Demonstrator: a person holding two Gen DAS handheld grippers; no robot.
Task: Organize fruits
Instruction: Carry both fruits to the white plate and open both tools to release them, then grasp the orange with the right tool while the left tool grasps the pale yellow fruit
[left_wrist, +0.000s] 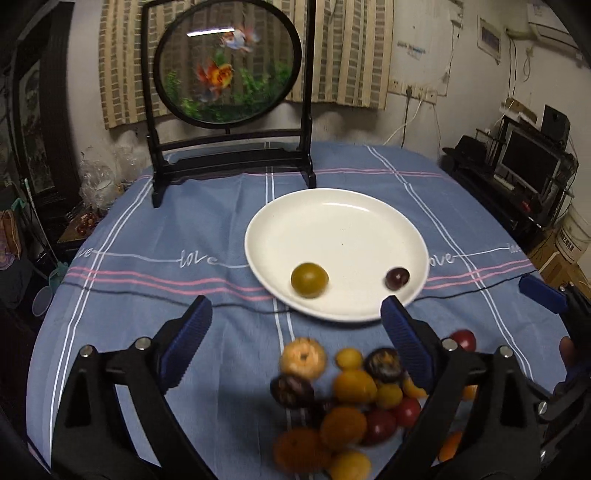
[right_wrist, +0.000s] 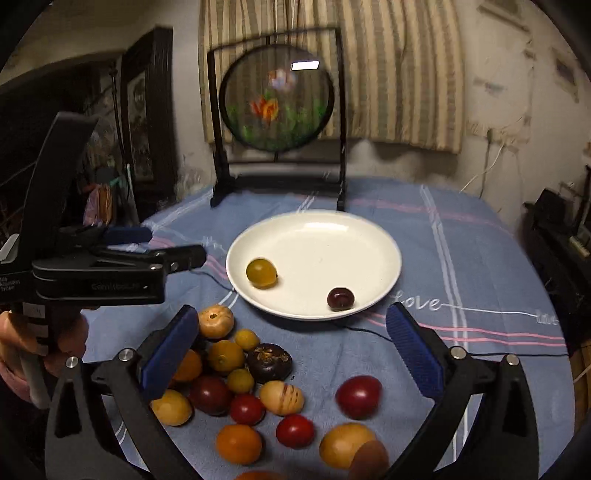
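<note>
1. The setting was a dim room with striped curtains, and a round table (right_wrist: 480, 258) under a blue cloth with pink and white stripes took up most of both views

2. The pile of loose fruits (right_wrist: 258, 387) lay on the cloth right under and between the spread fingers of the right gripper (right_wrist: 291, 343), which held nothing; a dark red one (right_wrist: 358, 396) sat a little apart, nearer its right finger

3. Just beyond the fingertips stood the white plate (right_wrist: 314, 229), probably the collecting dish, since a green-yellow fruit (right_wrist: 261, 272) and a small dark fruit (right_wrist: 340, 298) already lay in it, well apart from each other

4. The left gripper (left_wrist: 295, 317) hovered with fingers wide apart and empty, the same pile (left_wrist: 343, 398) below them and the plate (left_wrist: 332, 206) past the tips; most of the sorting looked undone

5. Farther out a black cable (left_wrist: 147, 295) crossed the cloth, a framed round goldfish screen (left_wrist: 227, 62) stood at the far edge, and dark shelving with electronics (left_wrist: 524, 166) filled the right
</note>
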